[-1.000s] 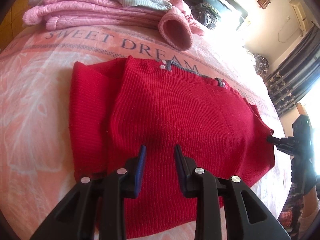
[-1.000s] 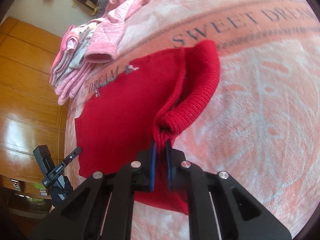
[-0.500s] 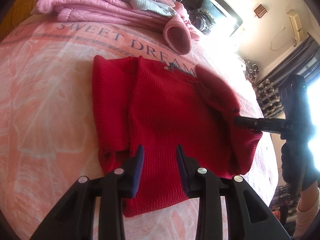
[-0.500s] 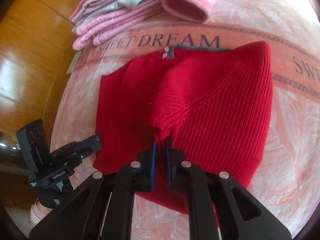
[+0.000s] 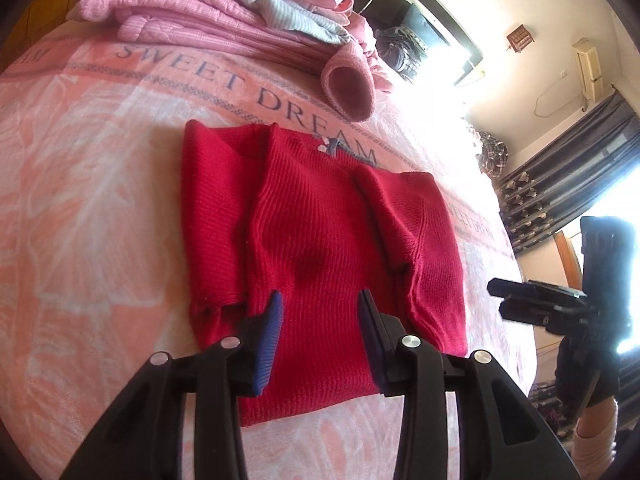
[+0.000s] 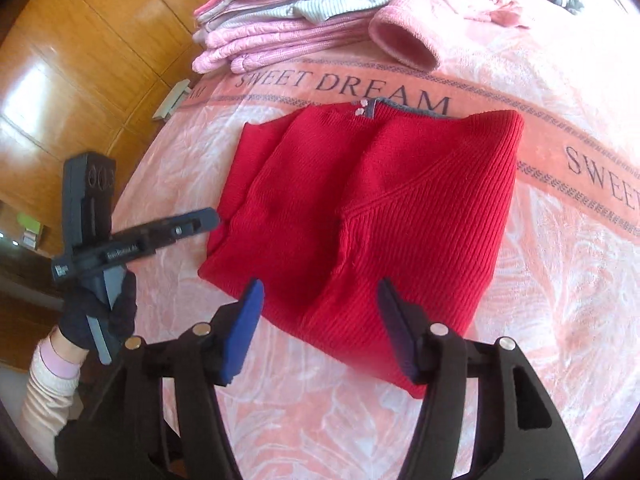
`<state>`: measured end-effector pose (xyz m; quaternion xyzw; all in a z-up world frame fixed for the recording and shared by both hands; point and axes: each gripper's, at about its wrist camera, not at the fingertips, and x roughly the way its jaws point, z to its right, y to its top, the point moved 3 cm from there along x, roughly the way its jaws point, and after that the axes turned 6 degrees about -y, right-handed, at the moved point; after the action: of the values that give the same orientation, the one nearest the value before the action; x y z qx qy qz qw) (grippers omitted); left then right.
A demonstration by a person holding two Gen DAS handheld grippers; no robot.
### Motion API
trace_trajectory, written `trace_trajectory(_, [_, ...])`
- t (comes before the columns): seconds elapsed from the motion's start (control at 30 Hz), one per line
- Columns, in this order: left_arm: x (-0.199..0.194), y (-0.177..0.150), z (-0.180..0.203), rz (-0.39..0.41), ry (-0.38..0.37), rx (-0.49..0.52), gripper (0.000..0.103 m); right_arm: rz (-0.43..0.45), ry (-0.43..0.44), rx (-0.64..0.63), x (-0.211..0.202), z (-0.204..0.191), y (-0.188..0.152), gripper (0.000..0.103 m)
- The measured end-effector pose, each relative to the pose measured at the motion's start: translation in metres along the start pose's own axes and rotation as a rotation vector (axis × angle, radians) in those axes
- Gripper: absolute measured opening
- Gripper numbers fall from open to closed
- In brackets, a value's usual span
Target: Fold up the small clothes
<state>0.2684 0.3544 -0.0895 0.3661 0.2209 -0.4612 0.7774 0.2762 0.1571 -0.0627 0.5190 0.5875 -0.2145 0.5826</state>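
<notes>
The near hem of the red sweater (image 5: 320, 248) was partly hidden behind the left gripper (image 5: 320, 312) in the left wrist view, and its near edge ran behind the right gripper (image 6: 320, 312) in the right wrist view, so the fabric's front edge could not be traced in full. The pile of pink and striped clothes (image 6: 288, 20) was cut off at the top of both views, and a bright window washed out the far right of the bed in the left view. The sweater lay flat on the pink blanket (image 5: 100, 208) just below the words SWEET DREAM, with both sleeves folded in over the body (the grey collar showed at the far edge). The left gripper hovered over the near hem, jaws spread apart and holding nothing. The right gripper was likewise parted wide and empty, poised above the near edge of the sweater. In the right wrist view a dark-gloved hand (image 6: 96, 312) with a pale sleeve gripped the left tool's handle, fingers pointing toward the sweater's left edge without touching it.
</notes>
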Motion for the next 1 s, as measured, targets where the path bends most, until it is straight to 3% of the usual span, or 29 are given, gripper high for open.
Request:
trace_trajectory(0.23, [0.016, -0.003, 0.018, -0.043, -0.031, -0.004, 0.042, -0.041, -0.026, -0.192, 0.038, -0.031, -0.039, 0.059])
trace_trajectory(0.37, [0.026, -0.005, 0.018, -0.067, -0.046, -0.030, 0.043, -0.064, -0.116, -0.254, 0.063, -0.035, -0.040, 0.057])
trace_trajectory(0.4, [0.028, -0.005, 0.018, -0.070, -0.052, -0.037, 0.043, -0.061, -0.138, -0.266, 0.067, -0.033, -0.040, 0.054])
trace_trajectory(0.47, [0.030, -0.005, 0.017, -0.074, -0.065, -0.053, 0.043, -0.061, -0.170, -0.269, 0.074, -0.026, -0.040, 0.035])
trace_trajectory(0.5, [0.032, -0.004, 0.017, -0.076, -0.074, -0.062, 0.043, -0.056, -0.167, -0.269, 0.075, -0.022, -0.040, 0.030])
trace_trajectory(0.57, [0.035, -0.004, 0.017, -0.082, -0.098, -0.085, 0.044, -0.040, -0.146, -0.256, 0.071, -0.014, -0.040, 0.009])
trace_trajectory(0.83, [0.074, 0.003, 0.033, -0.118, -0.265, -0.198, 0.045, 0.049, 0.149, -0.011, 0.019, 0.030, -0.026, 0.007])
trace_trajectory(1.0, [0.111, 0.014, 0.042, -0.117, -0.395, -0.298, 0.045, 0.105, 0.203, 0.021, -0.011, 0.043, -0.025, 0.007])
